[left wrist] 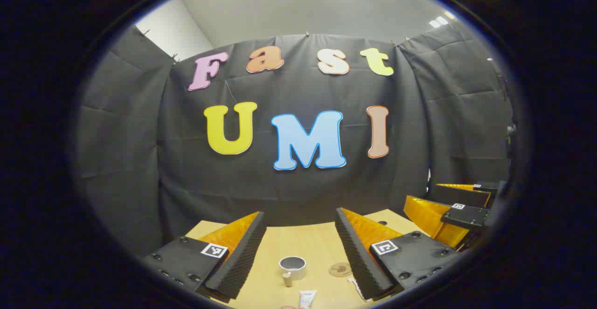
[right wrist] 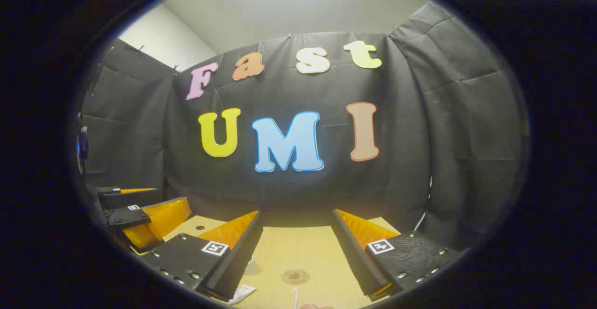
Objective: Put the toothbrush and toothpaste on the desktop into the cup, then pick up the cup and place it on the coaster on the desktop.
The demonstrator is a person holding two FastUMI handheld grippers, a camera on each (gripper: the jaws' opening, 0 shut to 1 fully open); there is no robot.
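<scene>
Both grippers are hovering high above the wooden desktop (left wrist: pixel 298 239), wide open and gripping nothing. In the left gripper view, the left gripper (left wrist: pixel 301 253) is framing the grey cup (left wrist: pixel 292 268) at bottom centre, standing upright with its mouth open. A small cork-like stub (left wrist: pixel 287 279) is sitting just below the cup, the toothpaste tube (left wrist: pixel 307 298) is lying lower still at the frame's bottom edge, and the round coaster (left wrist: pixel 340 269) is lying just right of the cup, beside the right-hand finger. The other gripper is showing at the right edge.

In the right gripper view, the right gripper (right wrist: pixel 296 253) is looking down on the coaster (right wrist: pixel 295 276) at bottom centre, with what seems to be the toothbrush (right wrist: pixel 295 296), a thin pale stick, just under it.

Nothing looks placed yet, so the first pick-up is probably in hand. Doing it well means lowering straight over the tube, straddling its body across the narrow width, and closing gently so that it is not sliding toward the cup.
</scene>
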